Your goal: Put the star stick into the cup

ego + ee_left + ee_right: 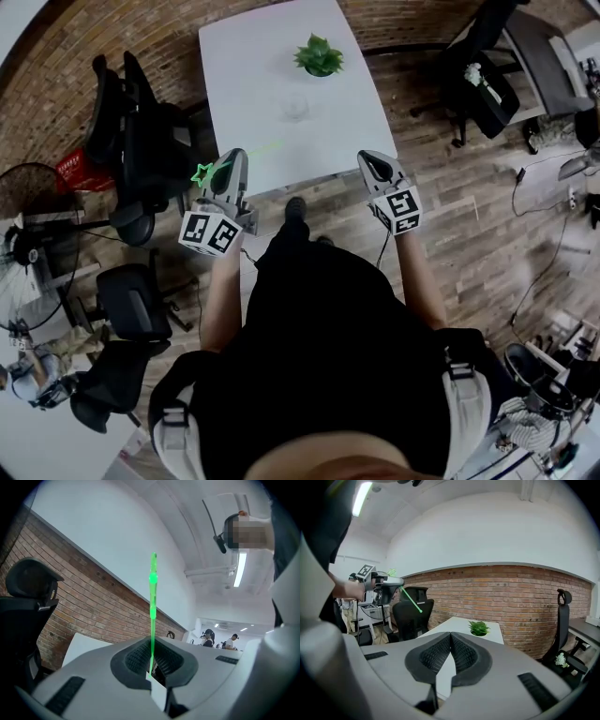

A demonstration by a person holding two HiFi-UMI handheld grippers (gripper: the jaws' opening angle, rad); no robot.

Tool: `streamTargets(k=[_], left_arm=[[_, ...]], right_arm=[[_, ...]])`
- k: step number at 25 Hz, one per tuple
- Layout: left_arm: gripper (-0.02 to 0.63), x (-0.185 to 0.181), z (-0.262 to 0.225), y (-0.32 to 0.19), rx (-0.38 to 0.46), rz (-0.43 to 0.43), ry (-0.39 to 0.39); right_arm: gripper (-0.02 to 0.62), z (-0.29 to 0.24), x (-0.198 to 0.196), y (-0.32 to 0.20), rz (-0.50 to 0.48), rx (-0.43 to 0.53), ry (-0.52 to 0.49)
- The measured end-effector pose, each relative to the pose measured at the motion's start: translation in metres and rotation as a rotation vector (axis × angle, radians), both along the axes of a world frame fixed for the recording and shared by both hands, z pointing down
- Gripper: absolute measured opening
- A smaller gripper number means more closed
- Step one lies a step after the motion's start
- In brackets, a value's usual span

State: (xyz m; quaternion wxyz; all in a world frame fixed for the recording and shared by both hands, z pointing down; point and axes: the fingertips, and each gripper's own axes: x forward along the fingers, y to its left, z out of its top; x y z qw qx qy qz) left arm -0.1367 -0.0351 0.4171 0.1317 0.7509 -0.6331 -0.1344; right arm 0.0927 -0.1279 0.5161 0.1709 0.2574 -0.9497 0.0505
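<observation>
We stand at the near end of a white table (253, 66) on a wood-plank floor (469, 234), with a brick wall (511, 592) beyond and black office chairs (131, 112) to our left. A potted plant (319, 56) and a clear cup (296, 108) sit on the table. Our left gripper (234, 157) clamps the green star stick (202, 173) by the table's near left corner. Our right gripper (372, 161) is closed, holding nothing.

The right gripper (451, 637) fills the lower centre of the frame, its ribbed black pads meeting at the tips with nothing between them. Beyond it lies a white surface (454, 623) carrying a potted plant (479, 628), with a brick wall (511, 597) behind. At upper left a hand (347, 588) holds the left gripper (400, 584), from which the green star stick (412, 603) slants down to the right in front of a black office chair (408, 618).
</observation>
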Motion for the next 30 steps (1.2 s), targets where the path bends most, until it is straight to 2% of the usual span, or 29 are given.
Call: streamTargets(k=[14, 20, 30], left_arm=[[0.026, -0.032, 0.009, -0.077, -0.017, 0.123, 0.004], [0.026, -0.034, 0.013, -0.109, -0.013, 0.185, -0.003], [0.026, -0.046, 0.036, -0.146, -0.040, 0.265, -0.008]], right_arm=[[-0.002, 0.003, -0.021, -0.036, 0.117, -0.002, 0.015], [-0.002, 0.013, -0.013, -0.051, 0.186, 0.002, 0.035], [-0.002, 0.010, -0.025, -0.067, 0.274, -0.001, 0.044]])
